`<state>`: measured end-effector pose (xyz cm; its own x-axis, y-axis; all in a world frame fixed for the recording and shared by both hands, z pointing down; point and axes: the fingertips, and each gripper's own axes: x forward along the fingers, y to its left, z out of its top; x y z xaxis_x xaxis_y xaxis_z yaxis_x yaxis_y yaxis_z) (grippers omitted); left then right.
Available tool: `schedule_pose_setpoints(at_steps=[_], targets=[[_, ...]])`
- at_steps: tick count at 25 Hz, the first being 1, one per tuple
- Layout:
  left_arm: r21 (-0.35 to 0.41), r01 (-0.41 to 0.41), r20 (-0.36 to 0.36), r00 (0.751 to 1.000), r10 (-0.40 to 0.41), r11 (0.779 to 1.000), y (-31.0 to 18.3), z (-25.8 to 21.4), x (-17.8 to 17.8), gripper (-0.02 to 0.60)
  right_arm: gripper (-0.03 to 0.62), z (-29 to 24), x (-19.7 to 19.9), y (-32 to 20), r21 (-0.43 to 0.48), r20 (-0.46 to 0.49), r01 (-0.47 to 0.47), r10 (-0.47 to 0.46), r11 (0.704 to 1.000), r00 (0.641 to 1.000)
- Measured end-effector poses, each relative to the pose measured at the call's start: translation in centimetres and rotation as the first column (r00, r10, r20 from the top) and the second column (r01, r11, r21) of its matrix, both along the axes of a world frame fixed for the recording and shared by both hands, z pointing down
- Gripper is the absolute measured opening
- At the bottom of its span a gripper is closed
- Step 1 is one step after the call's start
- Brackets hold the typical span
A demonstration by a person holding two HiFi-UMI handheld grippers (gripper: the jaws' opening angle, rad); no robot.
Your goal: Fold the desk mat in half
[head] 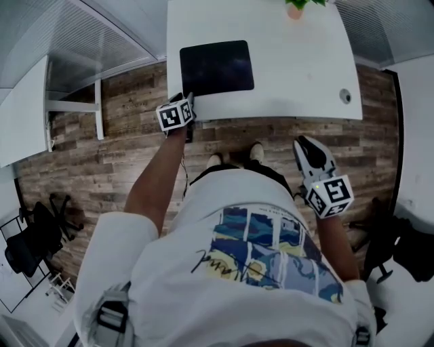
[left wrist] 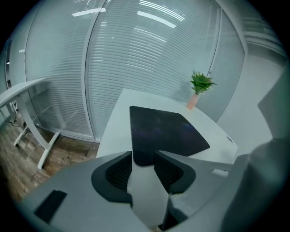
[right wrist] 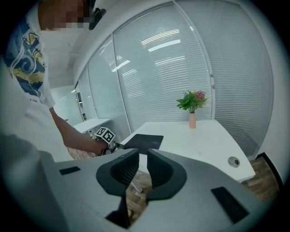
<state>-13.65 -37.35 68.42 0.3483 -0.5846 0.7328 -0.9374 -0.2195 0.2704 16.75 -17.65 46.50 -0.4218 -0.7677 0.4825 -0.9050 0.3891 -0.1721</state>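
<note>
Currently left gripper (left wrist: pixel 142 156) fingers apart, nearing-side corner of flat desk mat (left wrist: pixel 165 131) just ahead.

A small green plant in a pink vase (head: pixel 296 8) stands at the far edge of a white desk (head: pixel 298 61) with a round cable grommet (head: pixel 346 96). A black office chair (head: pixel 27 247) stands on brown wood-plank floor (head: pixel 102 162).
</note>
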Motion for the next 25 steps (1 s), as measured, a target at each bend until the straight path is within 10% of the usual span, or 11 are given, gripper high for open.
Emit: schedule_pose_setpoints(at_steps=[12,25], targets=[[0.011,0.054,0.102,0.993,-0.055,0.998,0.3,0.6,0.6,0.115,0.048,0.4,4.0,-0.8,-0.012,0.015,-0.004,0.004,1.000,1.000],[0.000,0.163,0.029,0.986,-0.163,0.987,0.2,-0.2,1.4,0.028,0.041,-0.1,6.5,-1.2,-0.007,0.031,-0.015,0.015,1.000,0.999]])
